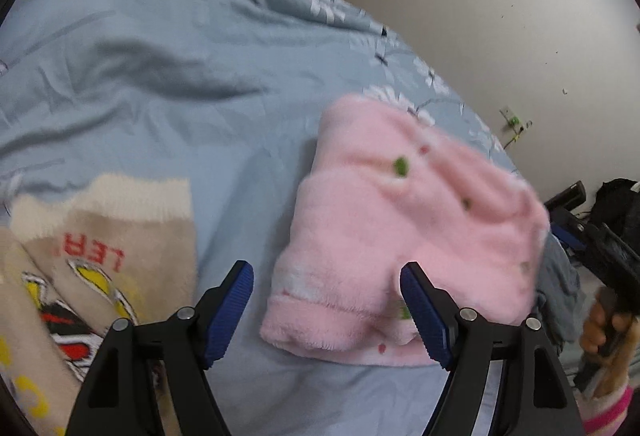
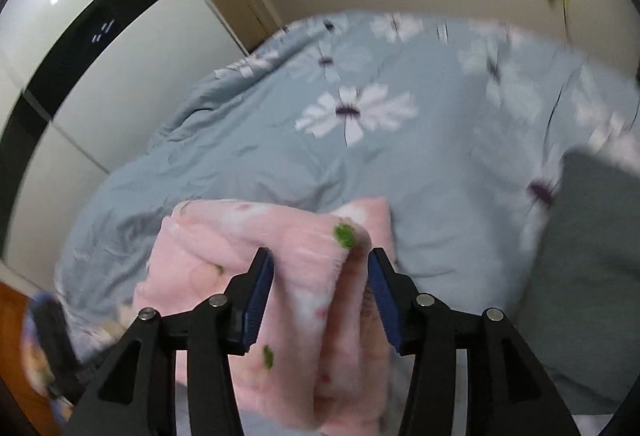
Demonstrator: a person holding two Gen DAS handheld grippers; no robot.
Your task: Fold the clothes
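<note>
A pink fleece garment [image 1: 404, 232] with green dots lies folded on the blue bed cover [image 1: 160, 96]. My left gripper [image 1: 326, 310] is open and empty, its fingers just above the garment's near edge. In the right wrist view the same pink garment [image 2: 304, 276] sits between the fingers of my right gripper [image 2: 320, 300], a thick fold held between the blue pads. The right gripper [image 1: 612, 276] and the hand that holds it show at the right edge of the left wrist view.
A beige fleece garment [image 1: 80, 276] with red letters and a cartoon print lies at the left. A grey-green cloth [image 2: 592, 276] lies at the right on the flowered cover [image 2: 356, 112]. A wardrobe [image 2: 80, 56] stands at the left, walls behind.
</note>
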